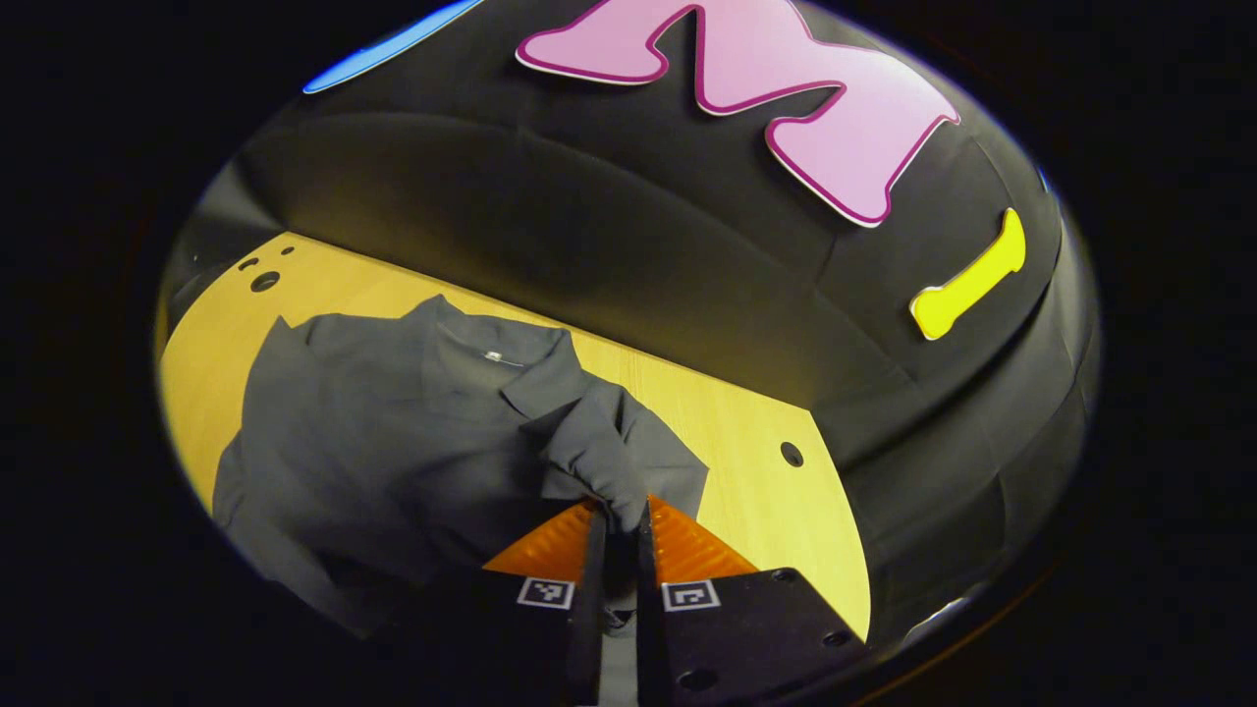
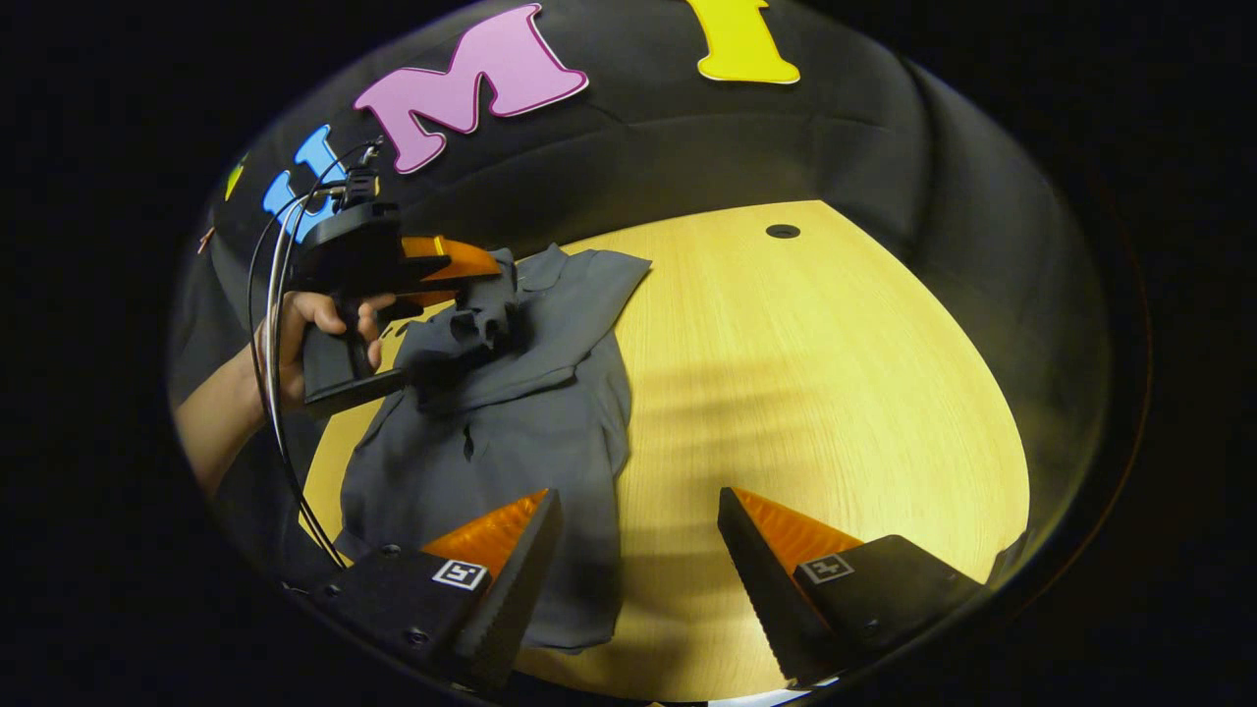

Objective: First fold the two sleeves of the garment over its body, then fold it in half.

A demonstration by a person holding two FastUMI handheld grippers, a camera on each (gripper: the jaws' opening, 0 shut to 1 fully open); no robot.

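A dark grey collared shirt [image 1: 393,422] lies spread on the yellow wooden table [image 1: 756,471]. In the left gripper view my left gripper [image 1: 621,516] is shut on a bunched sleeve [image 1: 599,462], lifted above the shirt's body. The right gripper view shows that same left gripper [image 2: 481,285], held by a hand [image 2: 314,324], with the sleeve [image 2: 476,324] hanging from its fingers over the shirt [image 2: 520,432]. My right gripper [image 2: 638,506] stands open above the shirt's near edge and the bare table [image 2: 835,373], nothing between its fingers.
The table has small round holes [image 2: 783,232] [image 1: 792,454] near its corners. The black cloth wall [image 1: 638,226] closes in behind it. Cables [image 2: 270,324] trail from the left gripper past the person's forearm [image 2: 211,422].
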